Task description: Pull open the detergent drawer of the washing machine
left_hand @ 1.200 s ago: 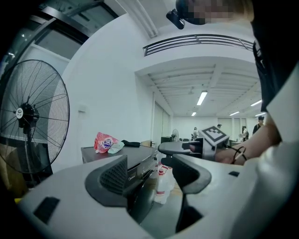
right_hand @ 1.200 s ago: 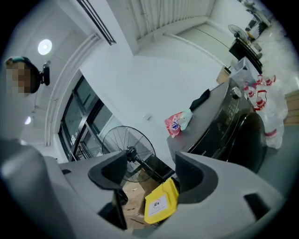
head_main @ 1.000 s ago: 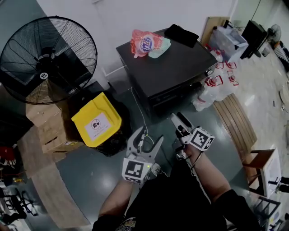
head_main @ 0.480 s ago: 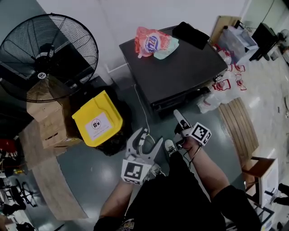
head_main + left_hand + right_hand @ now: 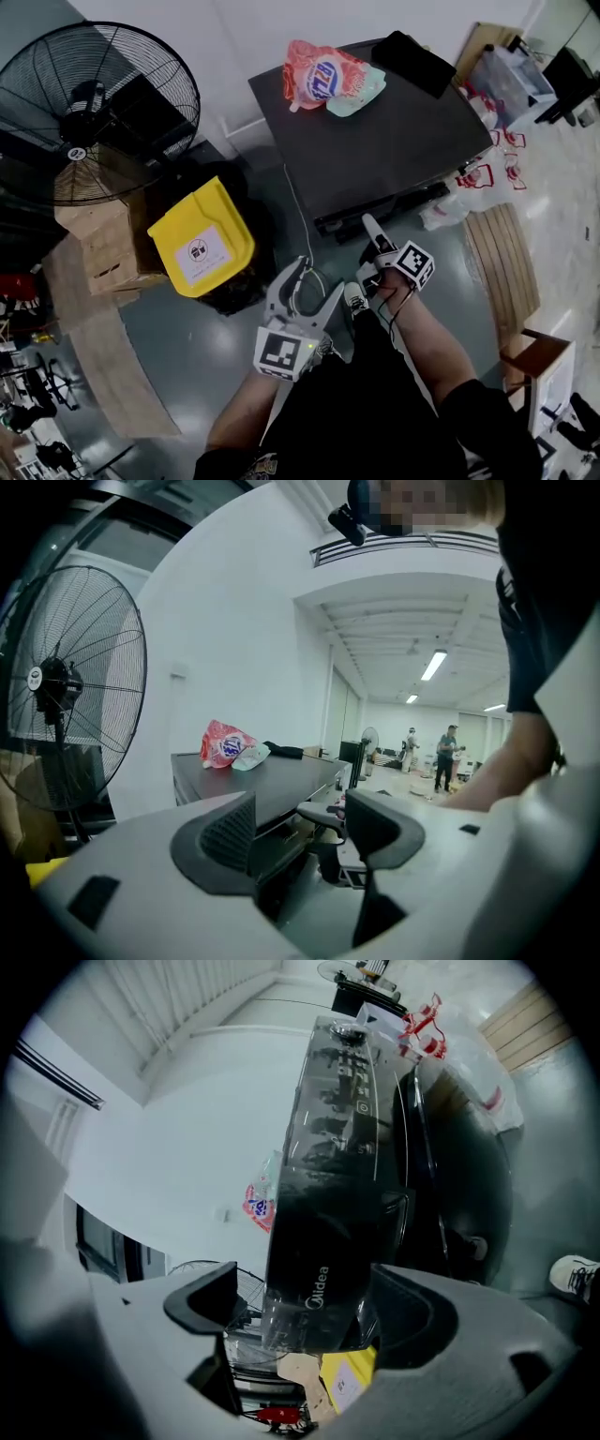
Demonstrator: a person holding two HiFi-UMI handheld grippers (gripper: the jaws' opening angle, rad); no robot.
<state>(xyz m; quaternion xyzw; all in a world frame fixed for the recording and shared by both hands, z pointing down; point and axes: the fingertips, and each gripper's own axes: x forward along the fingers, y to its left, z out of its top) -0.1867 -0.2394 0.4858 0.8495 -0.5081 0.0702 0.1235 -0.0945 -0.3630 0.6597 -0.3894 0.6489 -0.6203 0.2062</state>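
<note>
The dark washing machine (image 5: 394, 131) stands ahead, its glossy front strip (image 5: 384, 208) facing me. In the right gripper view that strip (image 5: 323, 1241) fills the middle, tipped on its side, with its brand-printed end (image 5: 319, 1288) in the gap between the jaws. I cannot make out the drawer's outline. My right gripper (image 5: 369, 249) (image 5: 309, 1312) hangs just short of the front, rolled on its side, jaws opening wide and touching nothing. My left gripper (image 5: 315, 283) (image 5: 300, 827) stays further back, open and empty, pointing at the machine (image 5: 262, 782).
A red detergent bag (image 5: 323, 75) and a black item (image 5: 414, 62) lie on the machine's top. A yellow bin (image 5: 202, 248), cardboard boxes (image 5: 94, 248) and a big fan (image 5: 94, 122) stand left. Plastic bags (image 5: 476, 178) and a wooden pallet (image 5: 497, 253) lie right.
My right gripper has sunk toward the washer's front, rolled onto its side, and its jaws have spread. The left gripper has edged forward a little.
</note>
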